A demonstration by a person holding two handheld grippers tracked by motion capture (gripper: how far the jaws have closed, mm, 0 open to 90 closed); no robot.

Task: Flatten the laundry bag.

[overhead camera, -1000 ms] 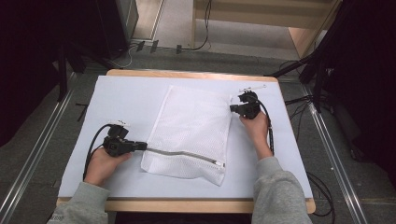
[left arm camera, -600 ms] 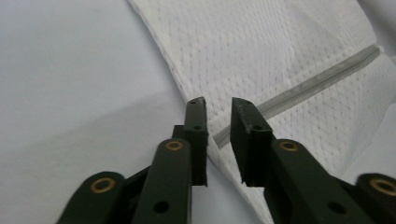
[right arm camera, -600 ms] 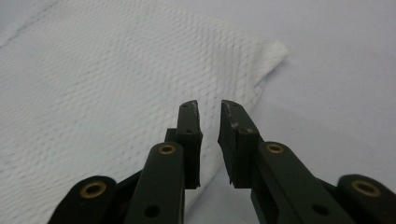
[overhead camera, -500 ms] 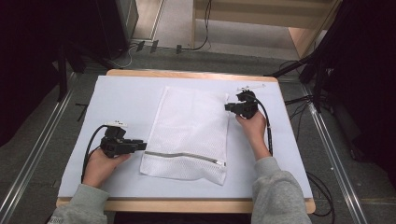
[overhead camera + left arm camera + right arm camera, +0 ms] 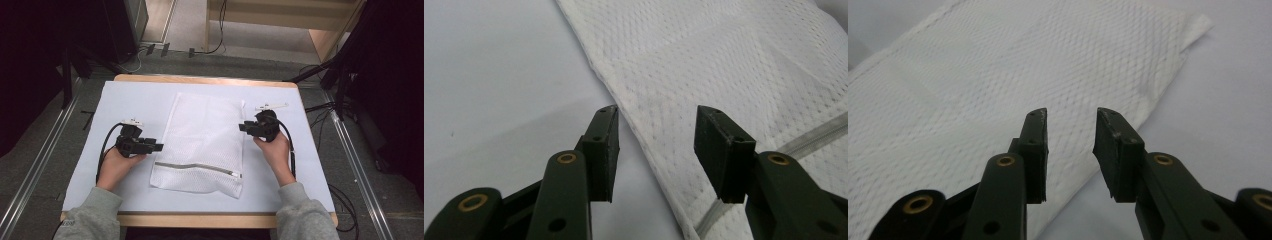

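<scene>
Mesh bag (image 5: 202, 142) lies flat in the middle of the tabletop (image 5: 205, 80), on a pale sheet (image 5: 75, 150) that covers almost all the wood. Around the bag there is wide free sheet on the left and on the right, and a band of it at the far side. The near short edge of the bag lies close to the near edge of the sheet.

The bag is white, long and rectangular, with a fine net pattern. A grey zipper (image 5: 197, 168) runs across it near the near end, and a soft fold crosses the fabric above it.

Compared with one second ago, the bag now lies straighter; before, it was tilted, with its far end toward the right. Both hands have moved away from it.

Left gripper (image 5: 152, 147) is held just beside the left long edge of the bag, released. In the left gripper view the jaws stand apart over that edge (image 5: 639, 135), with nothing pressed between them; they have just been opening.

Right gripper (image 5: 243, 127) is beside the right long edge, near the far corner (image 5: 1198, 22), also released. Its jaws have just been opening, and the fabric lies under them, not gripped.
</scene>
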